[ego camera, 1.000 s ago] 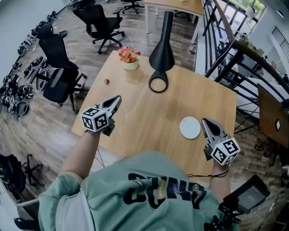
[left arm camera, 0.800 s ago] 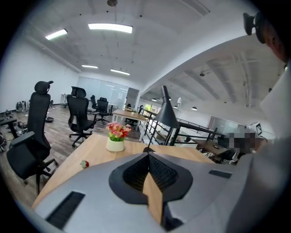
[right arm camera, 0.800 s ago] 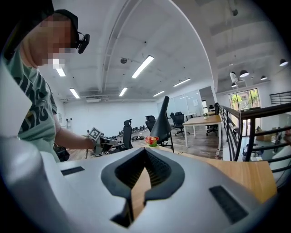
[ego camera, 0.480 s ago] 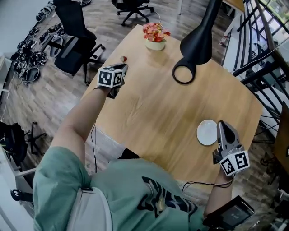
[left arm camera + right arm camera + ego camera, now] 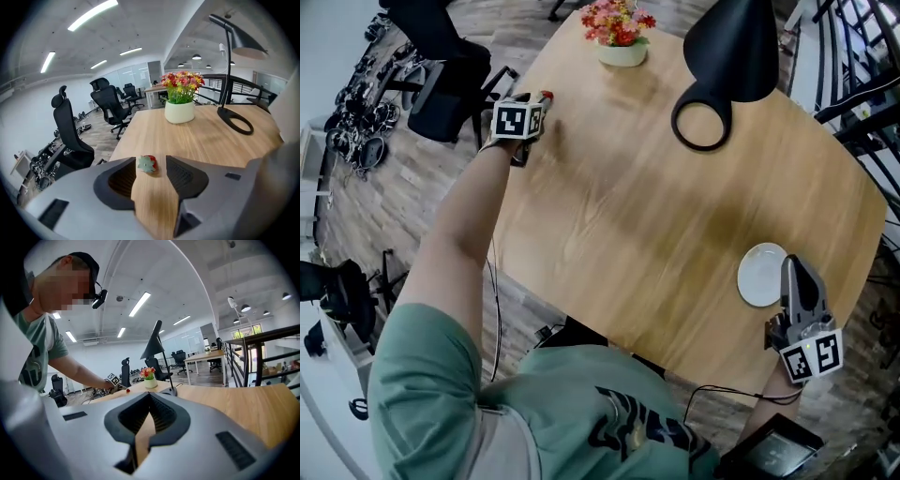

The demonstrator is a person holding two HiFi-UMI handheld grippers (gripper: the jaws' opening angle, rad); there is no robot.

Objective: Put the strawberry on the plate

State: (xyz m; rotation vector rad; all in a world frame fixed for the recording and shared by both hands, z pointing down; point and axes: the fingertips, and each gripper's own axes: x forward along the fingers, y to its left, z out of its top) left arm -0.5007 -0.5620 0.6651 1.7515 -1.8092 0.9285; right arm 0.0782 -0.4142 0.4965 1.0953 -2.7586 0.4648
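A small red strawberry (image 5: pixel 547 95) with a green leaf cap lies near the table's far left edge. My left gripper (image 5: pixel 536 101) reaches it. In the left gripper view the strawberry (image 5: pixel 147 163) sits between the tips of my left gripper (image 5: pixel 151 161); the jaws are opening and the pads stand apart from the fruit. The white plate (image 5: pixel 763 275) rests empty at the right front of the table. My right gripper (image 5: pixel 792 267) lies just beside the plate's right rim. Its jaws are shut in the right gripper view (image 5: pixel 149 393), with nothing between them.
A pot of red and yellow flowers (image 5: pixel 621 37) stands at the back of the wooden table (image 5: pixel 628 216). The black lamp's ring base (image 5: pixel 701 127) stands to its right. Black office chairs (image 5: pixel 441 56) stand off the left edge, and a black railing (image 5: pixel 862 94) runs along the right.
My left gripper has travelled from the front left of the table out to the strawberry at the far left edge. My right gripper has stayed beside the plate.
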